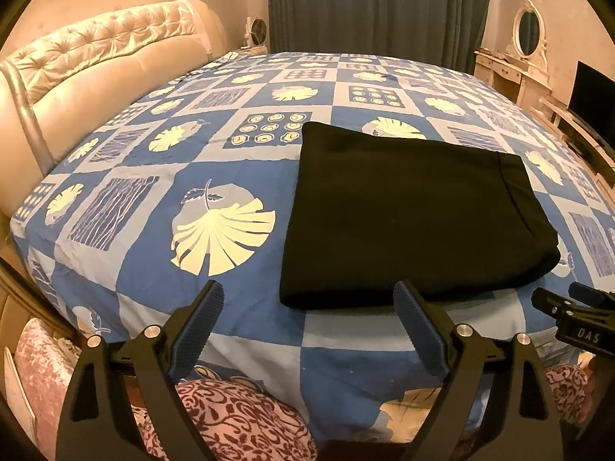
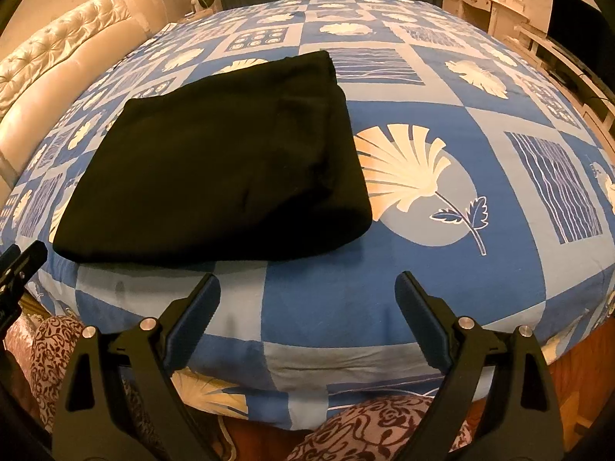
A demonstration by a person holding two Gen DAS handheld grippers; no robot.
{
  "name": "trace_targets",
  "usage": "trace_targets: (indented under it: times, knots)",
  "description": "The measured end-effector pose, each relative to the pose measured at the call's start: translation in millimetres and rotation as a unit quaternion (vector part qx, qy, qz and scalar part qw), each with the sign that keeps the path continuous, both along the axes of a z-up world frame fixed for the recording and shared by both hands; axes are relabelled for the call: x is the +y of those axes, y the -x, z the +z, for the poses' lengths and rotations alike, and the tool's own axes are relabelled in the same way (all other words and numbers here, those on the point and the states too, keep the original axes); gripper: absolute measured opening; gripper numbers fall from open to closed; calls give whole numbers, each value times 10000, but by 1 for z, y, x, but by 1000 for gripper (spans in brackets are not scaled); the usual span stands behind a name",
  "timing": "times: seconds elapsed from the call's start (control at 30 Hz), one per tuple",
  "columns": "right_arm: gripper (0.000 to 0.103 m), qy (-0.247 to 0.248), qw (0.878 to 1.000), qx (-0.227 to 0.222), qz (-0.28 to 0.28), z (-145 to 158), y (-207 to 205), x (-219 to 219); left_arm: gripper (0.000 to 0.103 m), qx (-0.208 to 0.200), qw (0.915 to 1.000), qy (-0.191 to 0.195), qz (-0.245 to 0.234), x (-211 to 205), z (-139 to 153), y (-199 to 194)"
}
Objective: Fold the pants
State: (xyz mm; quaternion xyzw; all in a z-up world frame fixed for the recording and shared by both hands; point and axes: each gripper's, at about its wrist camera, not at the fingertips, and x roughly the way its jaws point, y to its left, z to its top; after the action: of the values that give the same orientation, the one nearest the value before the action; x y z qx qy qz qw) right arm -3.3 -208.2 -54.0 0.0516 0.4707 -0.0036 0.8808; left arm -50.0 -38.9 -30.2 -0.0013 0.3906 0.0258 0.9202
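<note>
Black pants (image 1: 407, 215), folded into a thick, neat rectangle, lie flat on the bed (image 1: 153, 176), sitting right of centre in the left wrist view and left of centre in the right wrist view. Blue and white patchwork bedding with cream leaf prints spreads under them across the whole mattress. Down at the bottom of the left wrist view, the left gripper (image 1: 309, 299) hangs over the near edge of the bed, its fingers spread wide with nothing between them; the right one's tip overlaps the near edge of the pants in the picture, and contact can't be judged. Same story for the right gripper (image 2: 307, 288): fingers well apart, empty, over bare bedding just short of the fold. Each gripper peeks into the other's view at the side edge. Upper left, a cream tufted headboard (image 1: 103, 50); dark curtains (image 1: 376, 4) hang at the top, a white vanity with an oval mirror (image 1: 528, 32) stands upper right.
</note>
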Motion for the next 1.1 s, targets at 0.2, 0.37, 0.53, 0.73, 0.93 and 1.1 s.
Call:
trace_targets:
  times: [0.2, 0.37, 0.53, 0.73, 0.93, 1.1]
  knots:
    - [92, -9, 10000, 21, 38, -1, 1, 3, 89, -29, 9998, -176, 60, -1, 1, 0]
    - [92, -23, 10000, 56, 69, -3, 1, 4, 89, -170, 9997, -201, 12, -5, 6, 4]
    - [92, -26, 10000, 60, 73, -3, 1, 5, 89, -365, 9984, -425, 11, -13, 11, 6]
    - [92, -33, 9999, 93, 122, -5, 1, 8, 89, -613, 9949, -797, -84, -23, 16, 9]
    - [92, -42, 9997, 156, 169, -7, 0, 9, 89, -746, 9951, -647, -32, -21, 16, 11]
    - [92, -67, 9997, 113, 197, -4, 2, 9, 89, -738, 9969, -261, -24, -11, 24, 6]
